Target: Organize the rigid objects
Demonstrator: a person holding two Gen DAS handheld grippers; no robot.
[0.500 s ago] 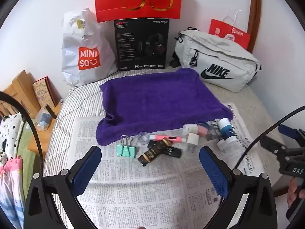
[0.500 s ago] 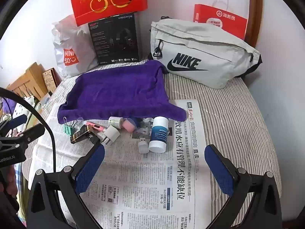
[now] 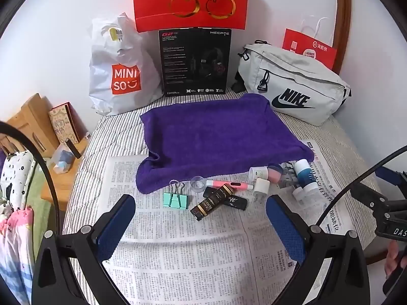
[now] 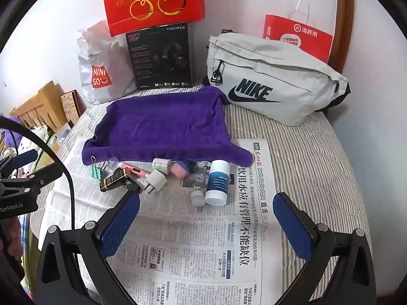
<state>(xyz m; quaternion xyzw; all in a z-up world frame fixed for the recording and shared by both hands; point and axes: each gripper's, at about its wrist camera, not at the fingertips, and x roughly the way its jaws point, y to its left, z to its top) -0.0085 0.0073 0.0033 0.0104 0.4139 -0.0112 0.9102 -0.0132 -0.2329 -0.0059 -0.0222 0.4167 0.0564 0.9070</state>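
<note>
Lying in a loose row on the newspaper (image 4: 193, 249), along the near edge of the fuzzy purple towel (image 4: 162, 127), are small hard items: a mint binder clip (image 3: 175, 199), a glossy black-and-gold box (image 3: 212, 202), a pink pen (image 3: 229, 185), a white cube plug (image 4: 156, 181) and a white-and-blue cylindrical bottle (image 4: 217, 183). Both the left gripper (image 3: 201, 225) and right gripper (image 4: 206, 221) hover with blue padded fingers spread wide, holding nothing.

The left gripper (image 3: 201, 218) tilts downward, its jaws spread wide with nothing between the blue pads (image 3: 115, 226). The right gripper (image 4: 206, 218) tilts down likewise, jaws wide and empty. In the left view, a hand (image 3: 394, 261) shows at 4 o'clock.
</note>
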